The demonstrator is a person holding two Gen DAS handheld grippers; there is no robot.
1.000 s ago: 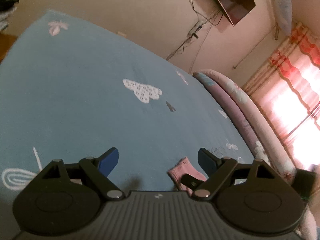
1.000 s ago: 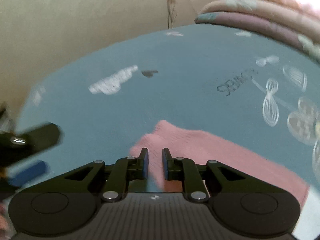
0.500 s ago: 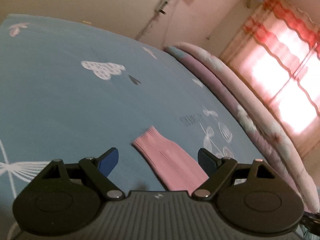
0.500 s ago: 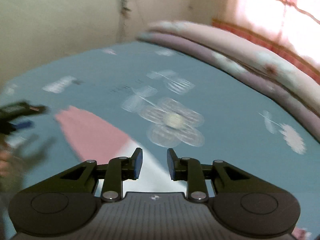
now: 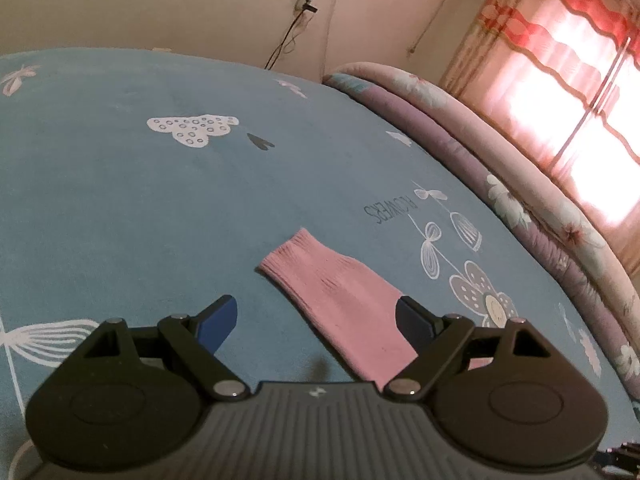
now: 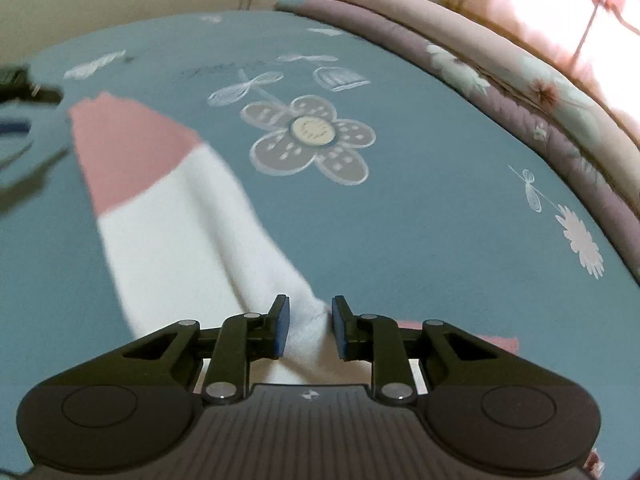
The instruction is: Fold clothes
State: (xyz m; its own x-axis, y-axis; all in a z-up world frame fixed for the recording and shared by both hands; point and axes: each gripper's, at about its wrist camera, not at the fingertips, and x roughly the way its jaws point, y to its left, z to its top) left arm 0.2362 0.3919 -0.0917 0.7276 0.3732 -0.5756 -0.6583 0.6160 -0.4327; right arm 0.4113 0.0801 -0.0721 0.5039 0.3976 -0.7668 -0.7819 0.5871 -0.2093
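Closing our right gripper [image 6: 306, 326] on the white toe end of the pink-and-white knitted sock [image 6: 168, 208], we judge the step in hand to be the pickup that starts the fold. Its jaws stand narrow with a pinched ridge of white knit between them; whether the pads [image 6: 280, 328] already press on the cloth we cannot tell. Our left gripper [image 5: 316, 320] hangs wide and empty over the sock's pink ribbed cuff [image 5: 320, 276].

The sock lies stretched flat on the blue bedsheet with white flower prints [image 6: 420, 220], just beside the big grey printed flower [image 6: 312, 136], cuff pointing away from us.

Next, we think, the left jaws must come down and pin or pinch the cuff while the right lifts the toe over toward it, keeping the edges in line.

The right gripper's body hides the toe tip. A pink patch [image 6: 496, 344] beside its right finger may be the heel or another garment. The right view is blurred at its left edge, where the left gripper shows only as dark streaks.
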